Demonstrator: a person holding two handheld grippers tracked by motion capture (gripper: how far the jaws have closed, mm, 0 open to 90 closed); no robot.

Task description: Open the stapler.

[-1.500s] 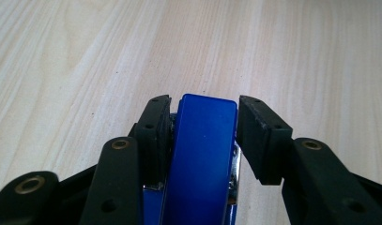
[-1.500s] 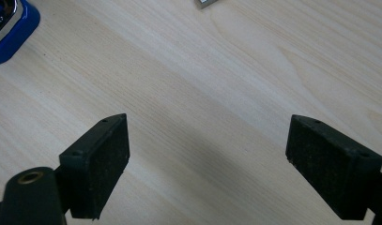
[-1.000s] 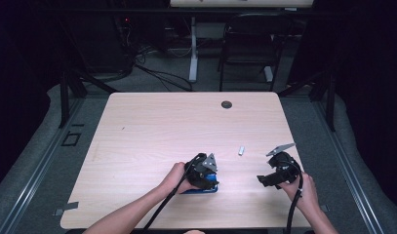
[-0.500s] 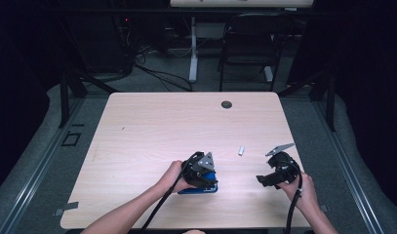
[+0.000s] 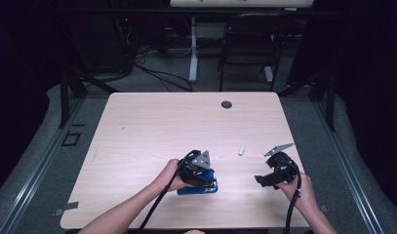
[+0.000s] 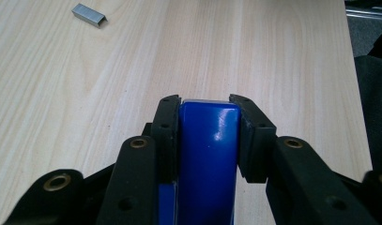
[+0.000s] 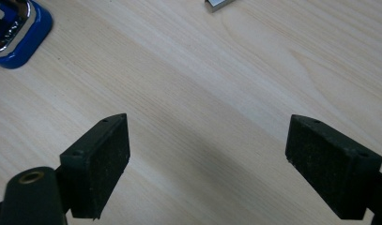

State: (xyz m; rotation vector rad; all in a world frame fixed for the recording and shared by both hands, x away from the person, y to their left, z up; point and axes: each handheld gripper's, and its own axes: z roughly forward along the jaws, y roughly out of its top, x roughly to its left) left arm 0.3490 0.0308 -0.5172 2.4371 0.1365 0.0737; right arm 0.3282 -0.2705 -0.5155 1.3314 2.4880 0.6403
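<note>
A blue stapler (image 5: 201, 189) lies on the wooden table (image 5: 162, 126) near its front edge. My left gripper (image 5: 198, 173) is over it, and in the left gripper view both pads of the left gripper (image 6: 205, 105) press on the sides of the blue stapler body (image 6: 207, 150). A short silver strip of staples (image 5: 241, 150) lies loose on the table between the two hands, and the staple strip (image 6: 88, 14) is ahead to the left. To the right, my right gripper (image 5: 264, 179) is low over the wood. Its jaws (image 7: 207, 159) stand wide apart around bare table, with the stapler's end (image 7: 15, 33) at the upper left.
A dark round grommet (image 5: 227, 104) sits at the table's far edge. Beyond it stand a black chair (image 5: 249, 44) and a desk leg with cables on the floor. The table's right edge lies close to the right hand.
The left hand has edged slightly nearer and leftward on the stapler. The right gripper has kept still.
</note>
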